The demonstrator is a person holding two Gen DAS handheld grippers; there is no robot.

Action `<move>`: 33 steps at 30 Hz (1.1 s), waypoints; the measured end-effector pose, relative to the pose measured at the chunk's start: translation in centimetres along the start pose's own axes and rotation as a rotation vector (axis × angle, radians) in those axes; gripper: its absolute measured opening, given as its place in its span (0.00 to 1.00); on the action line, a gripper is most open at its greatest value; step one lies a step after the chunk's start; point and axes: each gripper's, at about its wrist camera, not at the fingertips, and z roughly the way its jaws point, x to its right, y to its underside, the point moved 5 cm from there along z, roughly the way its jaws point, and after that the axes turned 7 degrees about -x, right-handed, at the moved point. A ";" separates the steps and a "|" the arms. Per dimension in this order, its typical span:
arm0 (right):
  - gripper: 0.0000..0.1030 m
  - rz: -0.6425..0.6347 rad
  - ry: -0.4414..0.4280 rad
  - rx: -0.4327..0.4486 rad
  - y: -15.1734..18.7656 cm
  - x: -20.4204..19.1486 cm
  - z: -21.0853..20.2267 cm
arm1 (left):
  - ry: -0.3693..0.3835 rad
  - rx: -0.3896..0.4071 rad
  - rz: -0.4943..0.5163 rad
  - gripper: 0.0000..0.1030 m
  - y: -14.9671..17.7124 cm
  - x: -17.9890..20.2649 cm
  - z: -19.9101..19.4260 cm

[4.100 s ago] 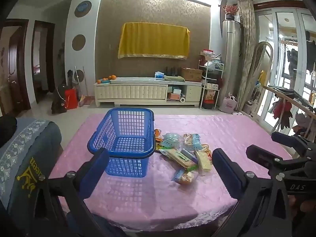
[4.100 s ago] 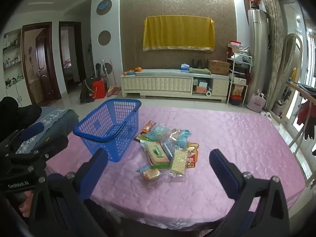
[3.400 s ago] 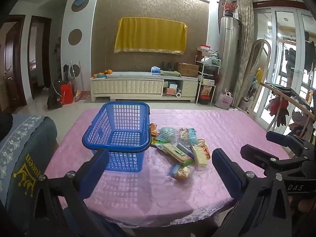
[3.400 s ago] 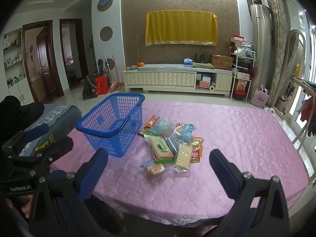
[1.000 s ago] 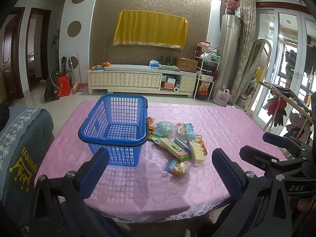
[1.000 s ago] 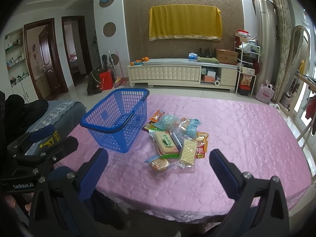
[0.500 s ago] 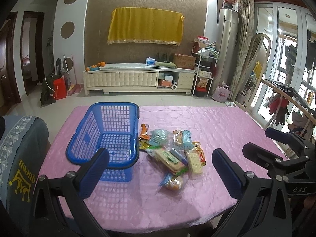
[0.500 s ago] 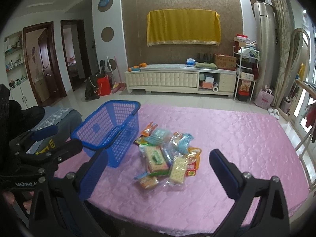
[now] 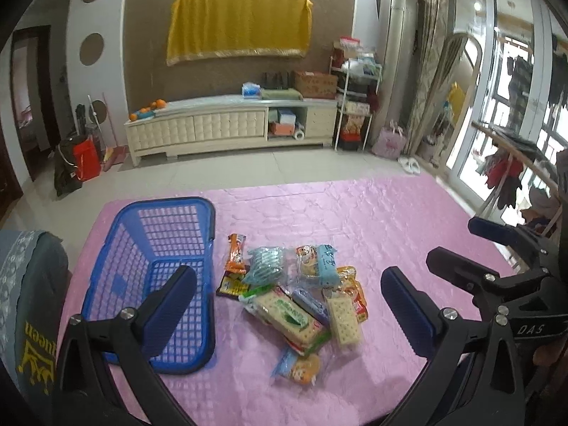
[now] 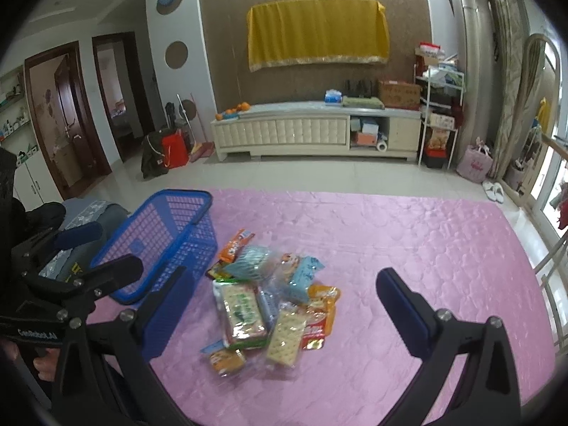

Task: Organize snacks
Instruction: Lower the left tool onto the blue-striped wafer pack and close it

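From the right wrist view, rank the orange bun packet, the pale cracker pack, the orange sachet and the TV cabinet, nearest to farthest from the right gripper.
From the right gripper:
1. Orange bun packet, pile's near-left edge.
2. Pale cracker pack, just right and slightly beyond.
3. Orange sachet, pile's far side, beside the blue basket.
4. TV cabinet, against the wall.

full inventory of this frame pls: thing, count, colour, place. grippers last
basket: 1, blue, empty, on the table left of the snacks
snack pile: about ten packets, mixed colours, mid-table beside the basket
cracker packs: 2, pale, one with green print, front of the pile
orange wrapper: 1, pile edge next to the basket
tablecloth: 1, pink, covers the table
cabinet: 1, cream, far wall
yellow cloth: 1, hung above the cabinet
left gripper: fingers open, above the table, empty
right gripper: fingers open, above the pile, empty
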 end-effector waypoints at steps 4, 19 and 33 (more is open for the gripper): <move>1.00 0.018 0.004 -0.051 -1.5 2.2 2.7 | 0.019 -0.048 0.022 1.00 -2.3 0.1 3.2; 0.87 0.235 -0.154 -0.395 -2.3 6.8 15.5 | 0.099 -0.416 -0.035 0.77 -4.1 -0.4 17.0; 0.84 0.318 -0.200 -0.593 -0.1 8.8 21.3 | -0.038 -0.578 0.066 0.77 -3.0 -1.2 23.7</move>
